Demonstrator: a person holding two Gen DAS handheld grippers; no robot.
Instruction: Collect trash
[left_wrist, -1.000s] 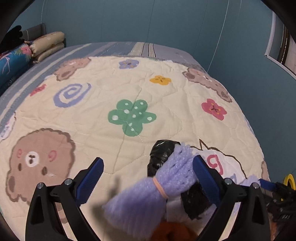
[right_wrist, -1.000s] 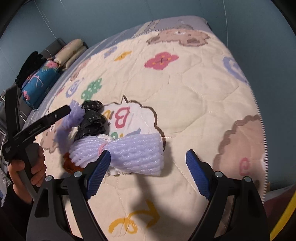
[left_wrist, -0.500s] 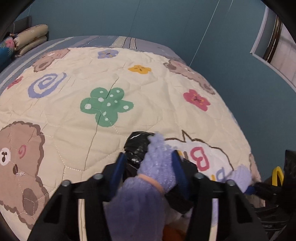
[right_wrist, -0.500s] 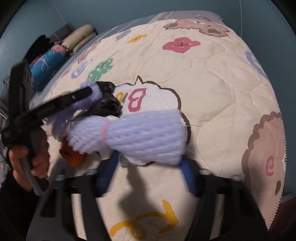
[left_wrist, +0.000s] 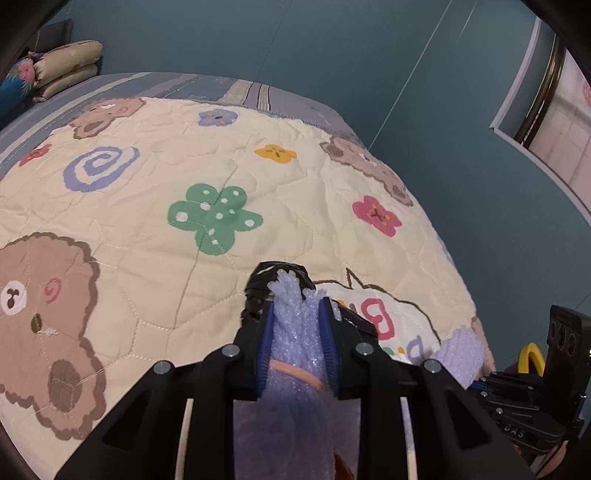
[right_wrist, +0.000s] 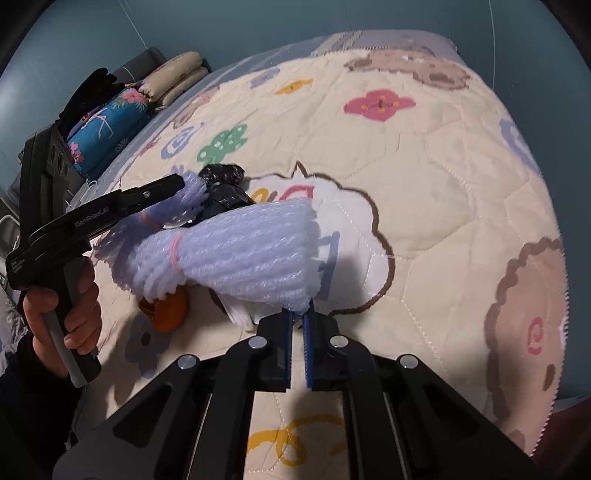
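Trash is only gripped, not yet collected: left gripper (left_wrist: 296, 332) has just closed on one foam net (left_wrist: 295, 325), right gripper (right_wrist: 297, 325) pinches the other foam net's (right_wrist: 243, 254) edge; black bag (right_wrist: 221, 188) lies beyond.

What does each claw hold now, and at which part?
Left claw has closed on one frayed end of the purple foam net; right claw pinches the lower edge of its opposite end.

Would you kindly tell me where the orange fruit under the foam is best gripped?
Grip the orange fruit across its exposed round side, coming from the near, lower-left side in the right wrist view. The purple foam netting covers its top, so only that flank is free.
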